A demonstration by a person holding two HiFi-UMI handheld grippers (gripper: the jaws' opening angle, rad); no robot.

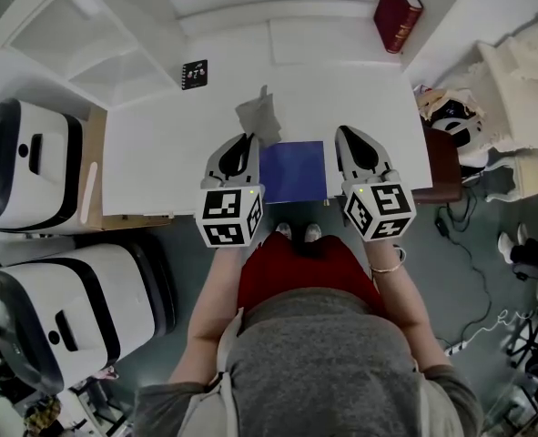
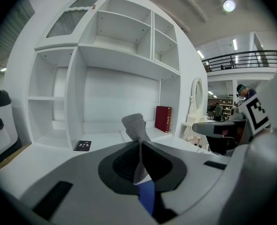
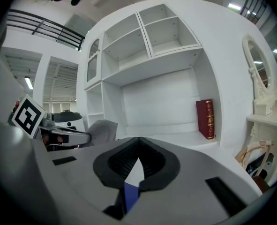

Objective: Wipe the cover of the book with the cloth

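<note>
A blue book point(image 1: 292, 171) lies flat at the white table's point(image 1: 159, 153) near edge, between my two grippers. My left gripper point(image 1: 248, 137) sits at the book's left side and is shut on a grey cloth point(image 1: 259, 115), which stands up in a crumpled fold past the jaw tips, just beyond the book's far left corner. In the left gripper view the cloth point(image 2: 134, 123) is pinched between the closed jaws point(image 2: 140, 146). My right gripper point(image 1: 344, 133) rests along the book's right edge, shut with nothing in it point(image 3: 138, 142). The cloth point(image 3: 103, 129) shows at the left of the right gripper view.
A red book point(image 1: 397, 12) leans upright at the back right, against the white shelf unit point(image 2: 105, 78). A small black card point(image 1: 195, 74) lies at the table's far left. White machines point(image 1: 32, 162) stand left of the table, a white ornate stand point(image 1: 523, 89) right.
</note>
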